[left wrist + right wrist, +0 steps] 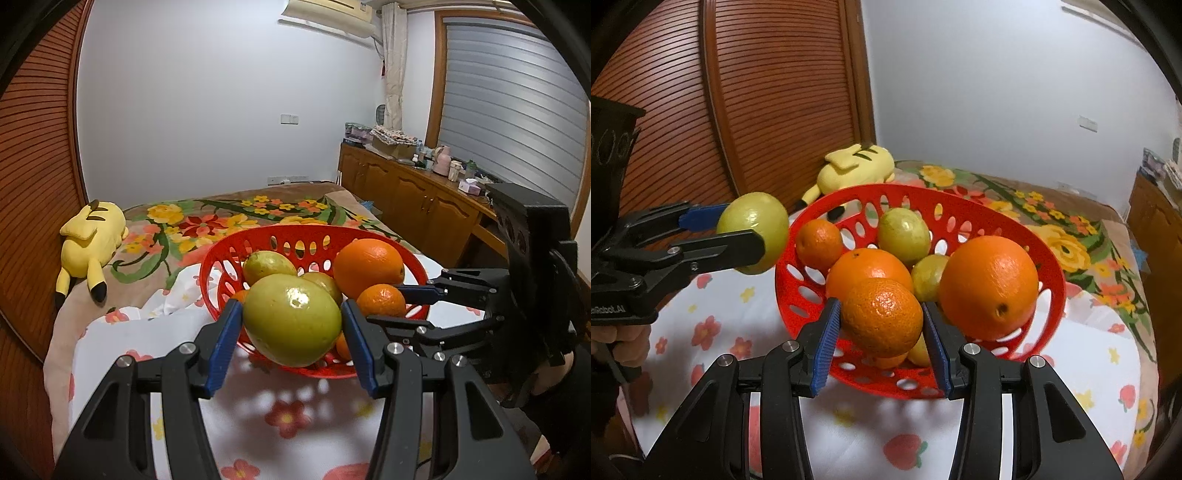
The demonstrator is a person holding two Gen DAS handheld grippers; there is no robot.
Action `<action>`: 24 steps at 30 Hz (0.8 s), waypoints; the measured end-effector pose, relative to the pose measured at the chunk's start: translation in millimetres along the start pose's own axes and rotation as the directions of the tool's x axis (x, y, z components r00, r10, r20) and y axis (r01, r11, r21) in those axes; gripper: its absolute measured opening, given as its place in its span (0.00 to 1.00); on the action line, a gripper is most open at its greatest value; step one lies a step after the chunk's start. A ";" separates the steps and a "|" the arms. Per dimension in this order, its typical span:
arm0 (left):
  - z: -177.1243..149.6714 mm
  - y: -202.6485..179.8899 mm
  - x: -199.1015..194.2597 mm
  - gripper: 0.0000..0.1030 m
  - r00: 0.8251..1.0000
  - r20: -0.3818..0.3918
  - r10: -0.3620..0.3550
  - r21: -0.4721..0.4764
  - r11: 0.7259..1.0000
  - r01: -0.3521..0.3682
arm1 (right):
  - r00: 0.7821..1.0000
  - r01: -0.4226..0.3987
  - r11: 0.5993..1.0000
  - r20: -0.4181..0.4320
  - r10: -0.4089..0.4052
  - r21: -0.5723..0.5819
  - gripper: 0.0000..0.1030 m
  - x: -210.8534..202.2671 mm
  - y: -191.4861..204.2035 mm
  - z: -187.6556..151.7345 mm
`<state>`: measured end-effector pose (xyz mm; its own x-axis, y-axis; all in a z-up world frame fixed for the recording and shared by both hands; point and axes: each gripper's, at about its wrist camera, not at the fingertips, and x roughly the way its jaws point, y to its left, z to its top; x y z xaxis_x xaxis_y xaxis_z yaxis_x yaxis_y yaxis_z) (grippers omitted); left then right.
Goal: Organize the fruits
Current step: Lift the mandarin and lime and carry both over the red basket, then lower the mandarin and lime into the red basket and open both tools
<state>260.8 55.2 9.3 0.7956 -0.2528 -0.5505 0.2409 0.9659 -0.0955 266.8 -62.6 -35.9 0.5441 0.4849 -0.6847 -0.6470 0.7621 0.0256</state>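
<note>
Beside basket rim (849, 194), fruit-gripping tools (882, 325).

Yellow plush toy (88, 243) (face down) on floral blanket (221, 221).

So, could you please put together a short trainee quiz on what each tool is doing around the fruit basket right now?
1. What does the left tool grip?
2. True or false: the right tool is empty.
3. Where does the big orange sit: A in the red basket, B on the bedsheet, C on the cabinet?

Key: 1. The green fruit, held at the basket's near rim. 2. False; it grips a small orange. 3. A.
</note>
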 end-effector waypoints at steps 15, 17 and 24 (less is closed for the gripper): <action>28.8 -4.4 38.4 0.52 1.000 -0.029 -0.001 0.023 1.000 0.001 | 0.998 0.010 1.000 0.054 -0.011 0.015 0.49 -21.8 -16.1 8.5; 33.5 -7.8 45.3 0.53 0.999 -0.036 -0.005 0.028 1.000 0.006 | 0.997 0.024 0.999 0.071 -0.025 0.024 0.50 -32.2 -23.2 8.4; 45.3 -19.4 71.4 0.53 0.998 -0.064 -0.013 0.033 0.999 0.015 | 0.991 0.076 0.996 0.104 -0.081 0.055 0.51 -57.2 -48.3 5.1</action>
<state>338.1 15.8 9.4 0.7554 -0.2613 -0.6009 0.2713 0.9595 -0.0761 269.6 -125.0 5.7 0.6473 0.4635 -0.6051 -0.5735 0.8191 0.0138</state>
